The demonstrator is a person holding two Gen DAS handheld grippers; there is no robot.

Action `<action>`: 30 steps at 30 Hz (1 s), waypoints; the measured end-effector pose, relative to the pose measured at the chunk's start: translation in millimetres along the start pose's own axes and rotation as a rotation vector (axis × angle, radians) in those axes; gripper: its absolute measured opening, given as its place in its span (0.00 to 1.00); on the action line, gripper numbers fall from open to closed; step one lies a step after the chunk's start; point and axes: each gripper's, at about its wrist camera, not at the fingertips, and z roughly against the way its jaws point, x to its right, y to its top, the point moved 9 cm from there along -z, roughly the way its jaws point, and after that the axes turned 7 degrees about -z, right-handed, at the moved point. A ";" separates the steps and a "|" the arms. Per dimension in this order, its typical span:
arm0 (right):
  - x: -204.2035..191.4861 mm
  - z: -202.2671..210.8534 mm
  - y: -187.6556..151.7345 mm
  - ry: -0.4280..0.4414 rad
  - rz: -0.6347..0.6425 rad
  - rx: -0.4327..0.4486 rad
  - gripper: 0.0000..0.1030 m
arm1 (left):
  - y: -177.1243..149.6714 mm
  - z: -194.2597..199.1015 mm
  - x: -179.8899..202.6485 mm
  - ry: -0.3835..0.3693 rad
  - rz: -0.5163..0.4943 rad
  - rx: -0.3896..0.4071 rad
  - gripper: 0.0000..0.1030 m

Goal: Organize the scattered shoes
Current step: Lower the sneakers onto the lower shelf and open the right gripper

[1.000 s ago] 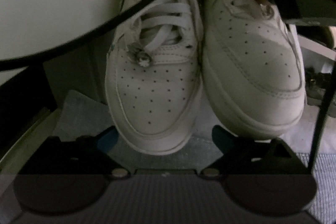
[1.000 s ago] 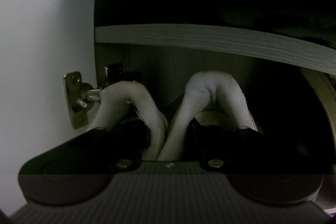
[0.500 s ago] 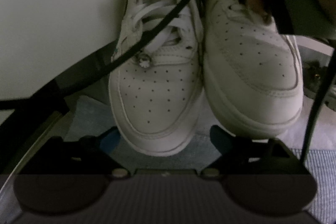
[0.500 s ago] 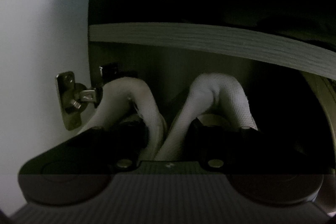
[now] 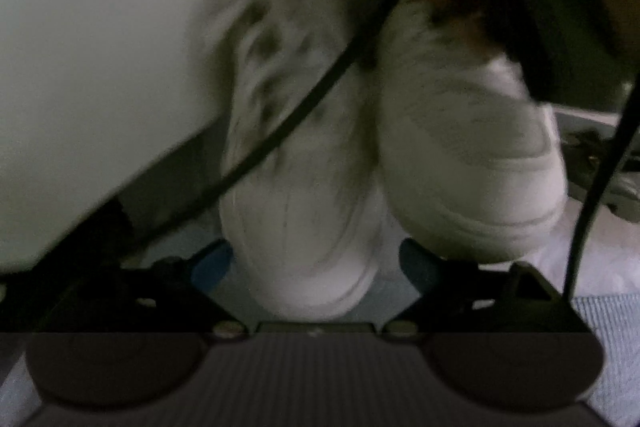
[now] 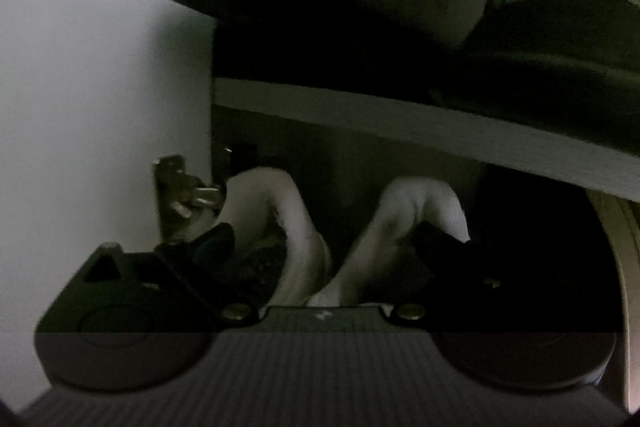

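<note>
We find no legible text, label, brand, number or sign in either view. In the left wrist view the pair of white sneakers point(image 5: 392, 147) at frame centre is motion-blurred, and any marking on it cannot be read. In the right wrist view the shelf board point(image 6: 400, 123) across the middle and the metal hinge point(image 6: 180, 191) at left are dim and carry no lettering we can make out.
</note>
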 end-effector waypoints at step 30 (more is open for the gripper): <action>38.5 31.4 -65.6 -0.128 0.085 0.038 0.81 | -80.4 -8.1 -8.4 0.028 -0.069 -0.143 0.98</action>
